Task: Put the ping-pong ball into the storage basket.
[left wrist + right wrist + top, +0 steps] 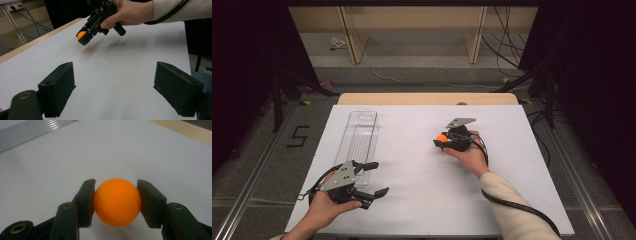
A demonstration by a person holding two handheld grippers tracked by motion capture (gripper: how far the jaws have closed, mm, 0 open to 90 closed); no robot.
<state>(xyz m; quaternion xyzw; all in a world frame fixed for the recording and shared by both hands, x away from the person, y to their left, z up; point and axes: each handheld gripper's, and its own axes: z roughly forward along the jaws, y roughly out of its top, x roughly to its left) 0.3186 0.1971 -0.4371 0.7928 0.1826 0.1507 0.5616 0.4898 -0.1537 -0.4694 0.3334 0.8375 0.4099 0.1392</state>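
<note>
An orange ball (117,202) sits clamped between the two black jaws of my right gripper (116,202), a little above the white table. In the high view the same ball (441,138) shows at the left tip of the right gripper (443,141), held over the middle of the table. From the left gripper view the ball (81,35) and the right gripper (85,37) hang in a hand above the sheet. My left gripper (374,178) rests near the front left of the table, jaws wide apart with nothing between them (113,90).
A long clear plastic tray (358,140) lies on the white table sheet (422,200) at the left, just beyond the left gripper. The wooden table edge (427,98) runs along the back. Cables trail on the floor behind.
</note>
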